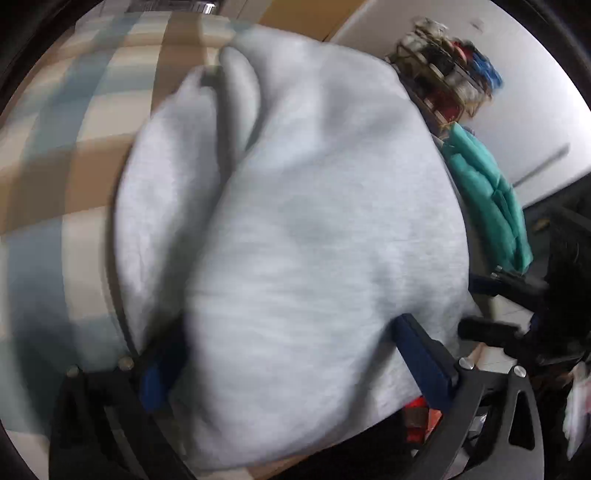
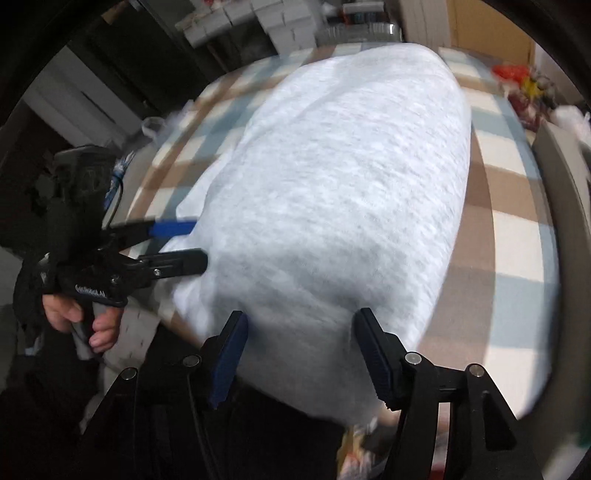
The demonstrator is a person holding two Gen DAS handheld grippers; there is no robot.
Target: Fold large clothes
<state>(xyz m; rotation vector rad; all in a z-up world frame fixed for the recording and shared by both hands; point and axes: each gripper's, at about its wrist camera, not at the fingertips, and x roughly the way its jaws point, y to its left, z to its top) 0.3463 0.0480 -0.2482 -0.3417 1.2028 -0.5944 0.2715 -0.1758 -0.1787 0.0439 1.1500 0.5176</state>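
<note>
A large light grey garment lies folded into a thick bundle on a checked bedspread. In the left wrist view my left gripper stands wide open at the bundle's near edge; the cloth lies between its blue-padded fingers and drapes over the left one. In the right wrist view the same garment fills the middle, and my right gripper is open astride its near end, pads not pressing. The left gripper, held by a hand, sits open at the bundle's left edge. The right gripper shows at the right.
A teal garment hangs beside the bed, below a cluttered shelf. Stacked white boxes stand beyond the bed's far side, colourful clutter at the far right. The bedspread runs to a pale bed edge.
</note>
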